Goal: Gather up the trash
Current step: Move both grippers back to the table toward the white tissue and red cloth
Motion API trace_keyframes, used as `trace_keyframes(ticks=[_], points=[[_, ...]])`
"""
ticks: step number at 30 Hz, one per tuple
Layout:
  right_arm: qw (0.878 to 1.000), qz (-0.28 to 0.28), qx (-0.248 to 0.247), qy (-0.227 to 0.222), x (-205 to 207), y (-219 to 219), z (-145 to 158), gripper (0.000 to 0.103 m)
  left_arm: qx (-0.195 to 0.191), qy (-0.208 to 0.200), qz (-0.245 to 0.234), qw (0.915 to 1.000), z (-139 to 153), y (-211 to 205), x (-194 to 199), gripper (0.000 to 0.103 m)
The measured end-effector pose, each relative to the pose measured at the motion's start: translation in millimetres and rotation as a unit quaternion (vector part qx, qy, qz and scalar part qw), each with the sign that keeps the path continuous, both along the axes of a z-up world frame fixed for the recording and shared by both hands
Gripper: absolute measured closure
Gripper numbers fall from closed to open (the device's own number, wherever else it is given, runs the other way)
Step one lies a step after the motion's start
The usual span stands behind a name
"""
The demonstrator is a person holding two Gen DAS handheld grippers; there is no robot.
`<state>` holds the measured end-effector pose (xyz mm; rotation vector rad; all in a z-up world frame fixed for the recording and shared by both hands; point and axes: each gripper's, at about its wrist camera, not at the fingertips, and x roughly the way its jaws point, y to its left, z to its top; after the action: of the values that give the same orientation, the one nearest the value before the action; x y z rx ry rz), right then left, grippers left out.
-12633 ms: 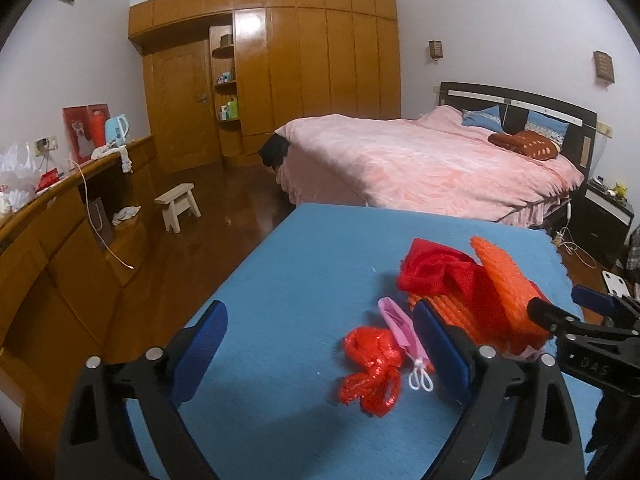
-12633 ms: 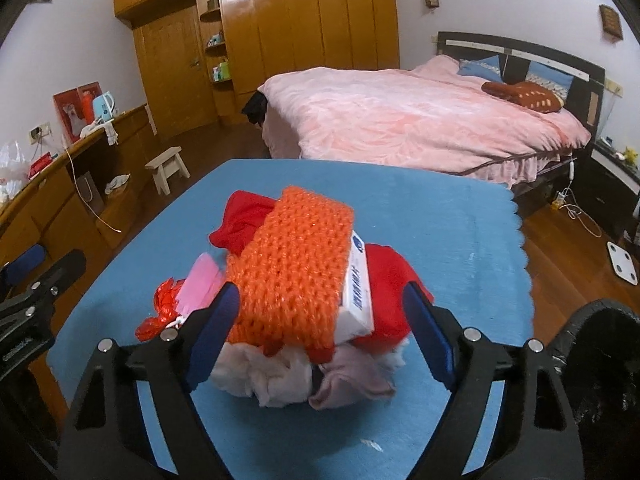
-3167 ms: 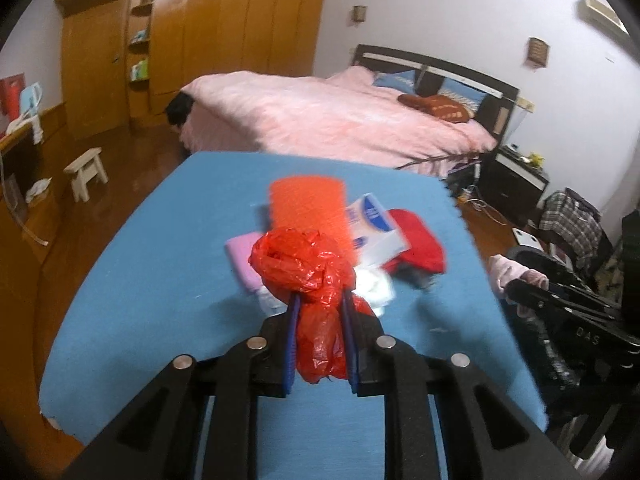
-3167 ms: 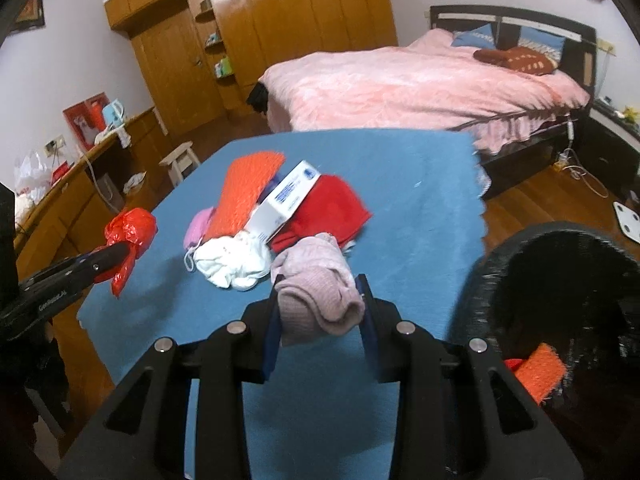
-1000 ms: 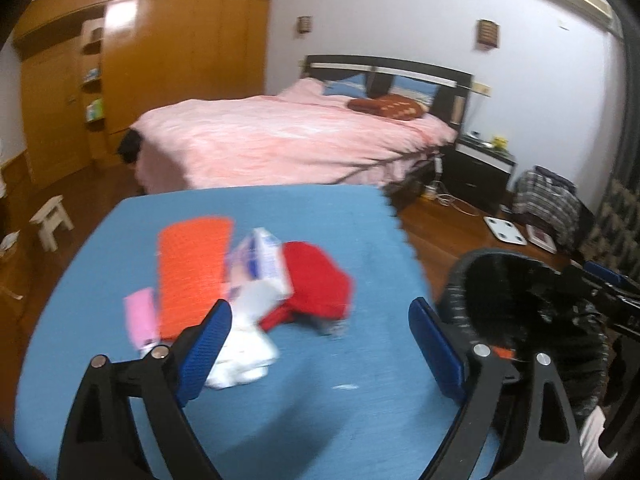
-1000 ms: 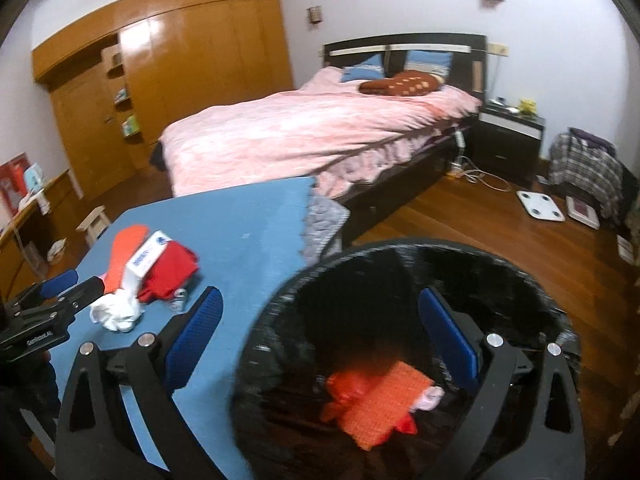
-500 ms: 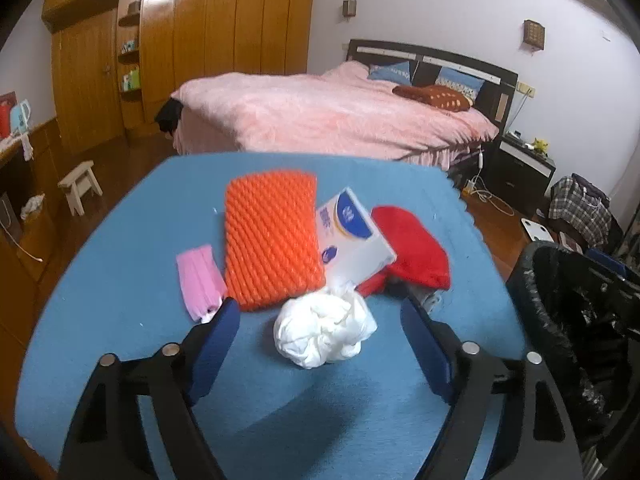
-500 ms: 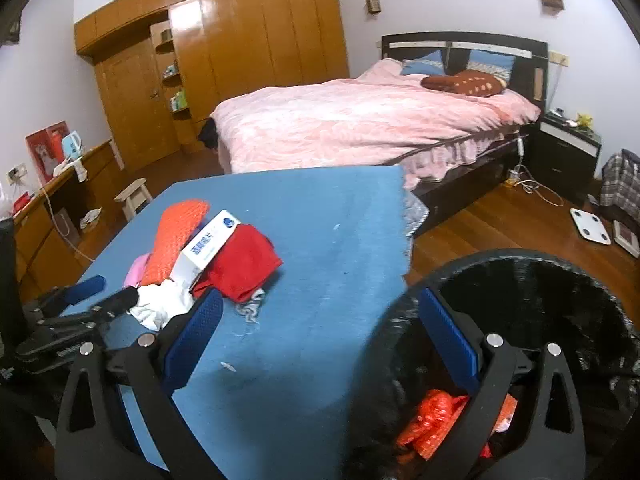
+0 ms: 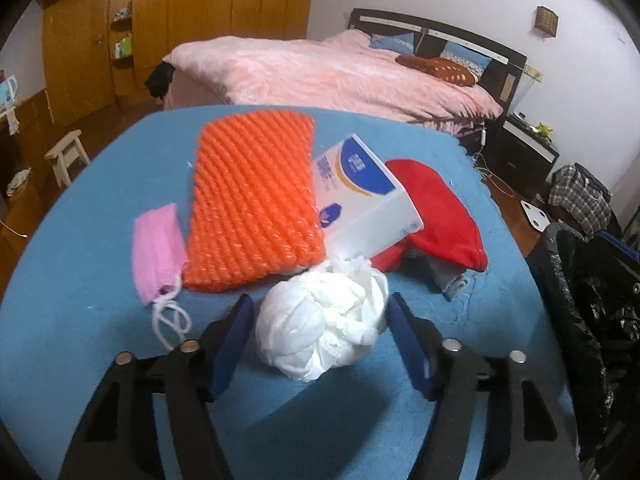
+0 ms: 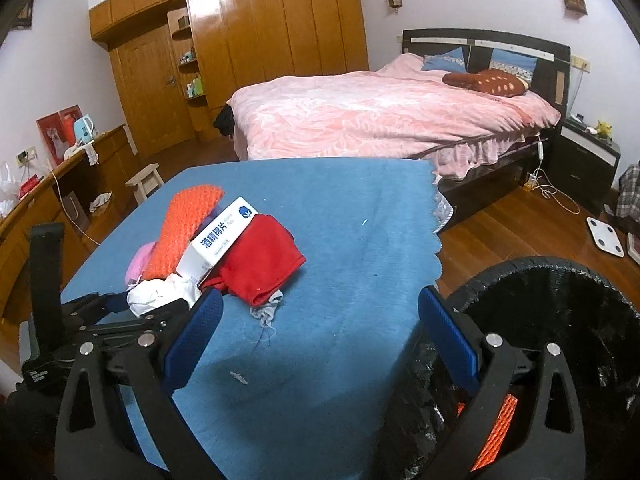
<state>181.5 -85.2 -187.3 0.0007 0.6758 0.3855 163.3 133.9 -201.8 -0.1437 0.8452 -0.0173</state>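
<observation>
A crumpled white wad (image 9: 324, 324) lies on the blue table (image 9: 80, 320), in front of a pile: orange mesh pad (image 9: 252, 204), white-and-blue box (image 9: 364, 196), red cloth (image 9: 440, 216), pink mask (image 9: 158, 248). My left gripper (image 9: 322, 340) straddles the wad with its jaws closing; the blue pads stand at the wad's sides and I see no squeeze. The right wrist view shows the left gripper (image 10: 120, 312) at the wad (image 10: 160, 294). My right gripper (image 10: 320, 336) is open and holds nothing, above the table's near edge beside the black bin (image 10: 560, 320).
The bin's black liner (image 9: 580, 300) rises at the table's right edge; orange trash (image 10: 496, 428) lies inside. A grey scrap (image 9: 452, 284) pokes out under the red cloth. Behind the table are a pink bed (image 10: 380, 120), a small stool (image 10: 146, 180) and wooden wardrobes.
My left gripper has dropped and moved forward until the white wad sits between its jaws, which have narrowed. My right gripper has swung left from over the bin toward the table.
</observation>
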Motion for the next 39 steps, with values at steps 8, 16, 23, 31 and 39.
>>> trace_keyframes(ticks=[8,16,23,31,39], points=[[1.000,0.006,-0.005,0.006,4,9,-5,0.009,-0.009,-0.007,-0.012,0.9999,3,-3,0,0.062],[0.999,0.023,-0.006,0.023,10,25,-16,0.020,-0.009,-0.023,-0.002,0.9997,14,12,-6,0.069],[0.999,0.024,-0.005,0.030,23,36,-25,0.023,-0.006,-0.041,0.003,0.9992,27,24,-10,0.069],[0.999,0.032,-0.009,0.041,45,49,-34,0.029,-0.007,-0.043,-0.002,0.9991,27,25,-10,0.069],[0.997,0.048,-0.008,0.058,64,61,-43,0.046,-0.009,-0.046,0.001,0.9989,30,26,-11,0.069]])
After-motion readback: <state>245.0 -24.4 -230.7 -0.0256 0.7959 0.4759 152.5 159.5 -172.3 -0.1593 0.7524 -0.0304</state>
